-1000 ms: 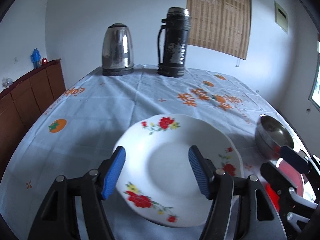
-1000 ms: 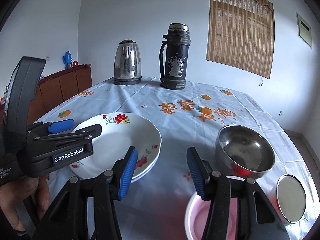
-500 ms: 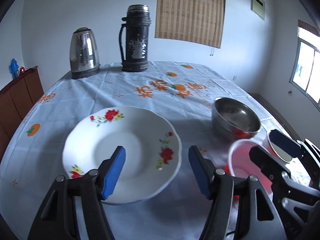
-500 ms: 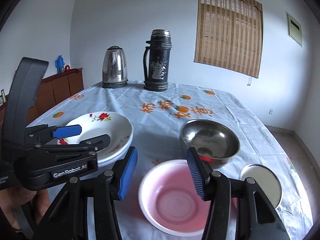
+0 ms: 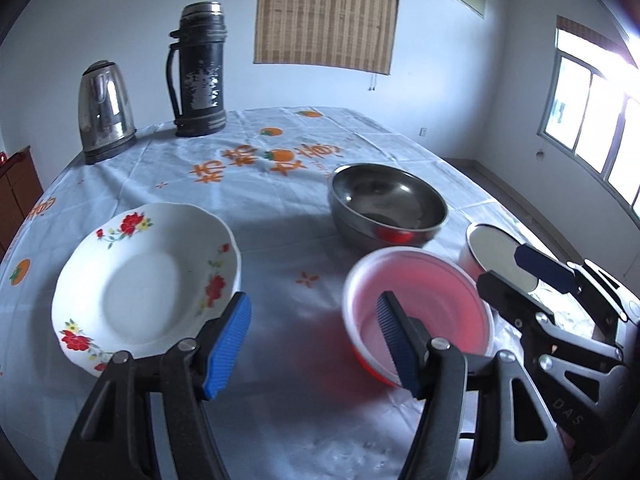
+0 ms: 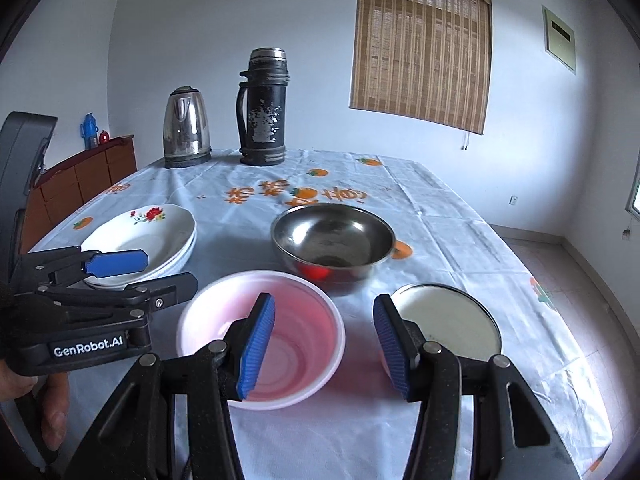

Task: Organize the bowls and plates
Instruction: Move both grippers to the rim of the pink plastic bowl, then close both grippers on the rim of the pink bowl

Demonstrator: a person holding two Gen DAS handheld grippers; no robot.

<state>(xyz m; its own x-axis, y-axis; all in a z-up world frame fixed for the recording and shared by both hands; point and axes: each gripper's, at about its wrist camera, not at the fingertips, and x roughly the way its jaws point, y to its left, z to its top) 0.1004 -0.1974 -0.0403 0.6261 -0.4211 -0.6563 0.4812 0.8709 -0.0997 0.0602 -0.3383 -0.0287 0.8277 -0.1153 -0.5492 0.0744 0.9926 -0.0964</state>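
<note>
The released left claw (image 5: 314, 340) had been swung from the floral plate (image 5: 140, 284) toward the pink bowl (image 6: 262, 334), beside the equally released right claw (image 6: 324, 346), so bowls were judged next.

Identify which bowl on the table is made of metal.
The steel bowl, behind the pink bowl: shiny, grey and reflective, where the pink one is matte plastic.

The walls (image 6: 280, 8) were plain white. A bamboo blind (image 6: 422, 46) hung on the far wall, with a small framed panel (image 6: 560, 38) beside it. A window (image 5: 592, 120) on the right let in bright daylight. A brown wooden cabinet (image 6: 80, 184) stood along the left wall. The table (image 6: 440, 200) wore a pale cloth printed with orange fruit. The floor (image 6: 560, 264) looked tiled and pale.
</note>
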